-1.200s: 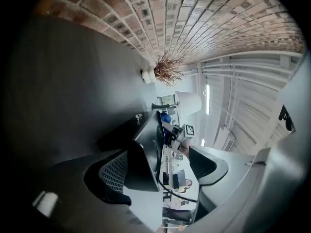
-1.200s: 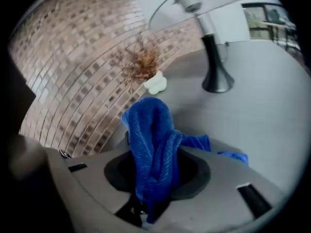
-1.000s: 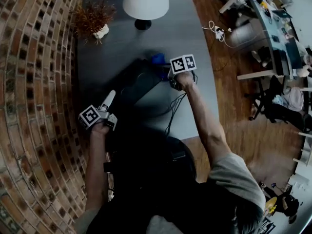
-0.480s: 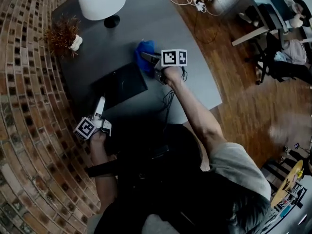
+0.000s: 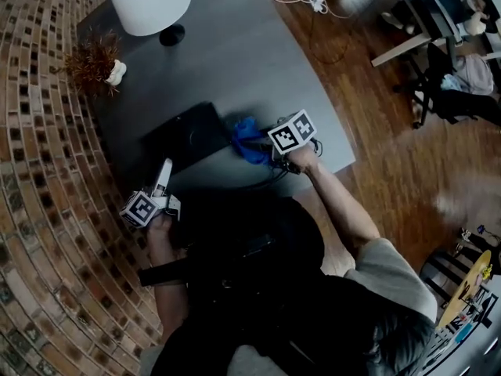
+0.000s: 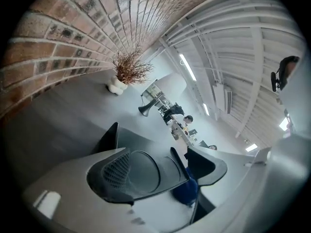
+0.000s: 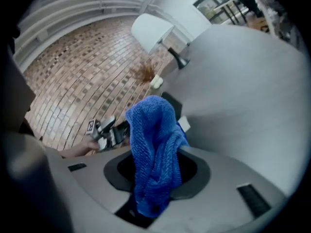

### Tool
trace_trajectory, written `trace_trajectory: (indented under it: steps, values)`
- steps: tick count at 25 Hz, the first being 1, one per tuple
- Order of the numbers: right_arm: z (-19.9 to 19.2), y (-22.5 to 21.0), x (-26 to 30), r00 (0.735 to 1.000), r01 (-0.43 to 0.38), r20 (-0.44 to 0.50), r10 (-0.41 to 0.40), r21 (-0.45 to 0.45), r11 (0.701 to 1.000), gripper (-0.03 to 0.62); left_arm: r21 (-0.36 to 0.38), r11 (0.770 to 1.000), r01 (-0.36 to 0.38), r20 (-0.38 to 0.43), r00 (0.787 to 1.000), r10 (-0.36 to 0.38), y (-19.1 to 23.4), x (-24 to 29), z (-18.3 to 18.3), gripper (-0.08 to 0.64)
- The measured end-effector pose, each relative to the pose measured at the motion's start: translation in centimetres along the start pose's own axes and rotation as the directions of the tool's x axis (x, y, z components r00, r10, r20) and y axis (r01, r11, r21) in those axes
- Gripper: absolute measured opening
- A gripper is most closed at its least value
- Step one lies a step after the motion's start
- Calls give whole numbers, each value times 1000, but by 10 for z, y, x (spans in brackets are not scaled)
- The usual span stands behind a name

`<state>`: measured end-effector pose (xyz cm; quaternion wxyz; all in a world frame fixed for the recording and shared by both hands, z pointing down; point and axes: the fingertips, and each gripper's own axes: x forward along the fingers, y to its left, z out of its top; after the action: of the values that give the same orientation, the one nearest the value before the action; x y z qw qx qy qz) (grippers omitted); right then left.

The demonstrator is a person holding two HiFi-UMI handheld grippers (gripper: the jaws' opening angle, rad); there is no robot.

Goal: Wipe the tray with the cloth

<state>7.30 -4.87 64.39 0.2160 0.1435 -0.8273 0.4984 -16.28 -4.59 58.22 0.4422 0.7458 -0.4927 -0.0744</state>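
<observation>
My right hand-held gripper point(image 7: 154, 178) is clamped on the blue cloth point(image 7: 154, 144), which hangs bunched just off the right edge of the dark tray point(image 5: 184, 135), over the grey tabletop point(image 5: 235, 53). My left hand-held gripper point(image 5: 165, 171) is spread and empty by the tray's near-left corner; its jaws have just been narrowing with nothing pinched. I judge the wiping mid-way or ending, but I cannot tell whether the tray is clean. Half a second ago the cloth sat at the tray's far right corner, and it has since come toward me.

Head view looks down; all share the cloth point(image 5: 249, 139)
</observation>
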Motion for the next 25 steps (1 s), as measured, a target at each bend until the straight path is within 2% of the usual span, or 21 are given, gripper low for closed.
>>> trace_trajectory:
  steps: [2, 4, 6, 9, 12, 14, 17, 19, 20, 22, 24, 25]
  values:
    - [53, -26, -9, 984, 64, 163, -67, 24, 998, 127, -4, 1000, -8, 1, 1000, 8, 1, 0, -1, 365]
    - [109, -46, -3, 945, 85, 311, -104, 72, 994, 128, -17, 1000, -10, 5, 1000, 10, 2, 0, -4, 358]
    - [142, -62, 21, 924, 90, 363, -123, 105, 990, 129, -4, 1000, -15, 3, 1000, 15, 2, 0, -6, 350]
    - [141, -70, 61, 943, 79, 311, -120, 141, 987, 129, -3, 1000, -19, 2, 1000, 19, 0, 0, -9, 345]
    - [113, -64, 59, 957, 39, 274, -90, 188, 981, 129, 25, 999, -40, -11, 999, 40, 5, 0, -11, 342]
    - [79, -50, 51, 977, 20, 206, -58, 181, 983, 127, 40, 998, -50, -15, 999, 51, 7, 1, -10, 342]
    - [7, -24, 40, 999, 1, 43, -8, 154, 988, 127, 42, 998, -49, -18, 999, 50, 3, 1, -9, 342]
    - [-34, -12, 30, 997, 0, -74, 9, 115, 993, 127, 38, 998, -46, -18, 999, 46, 2, 2, -9, 342]
    - [-43, -12, 24, 995, 17, -104, -7, 93, 996, 127, 36, 998, -43, -18, 999, 44, 2, 2, -9, 342]
    - [-23, -22, 13, 995, 81, -58, -78, 62, 995, 127, 38, 998, -40, -18, 999, 41, 3, 2, -10, 342]
    - [35, -39, 6, 983, 155, 94, -158, 47, 987, 129, 39, 998, -38, -14, 999, 39, 4, 1, -10, 342]
    - [69, -47, 6, 966, 182, 180, -187, 47, 982, 130, 40, 998, -38, -12, 999, 38, 5, 1, -10, 342]
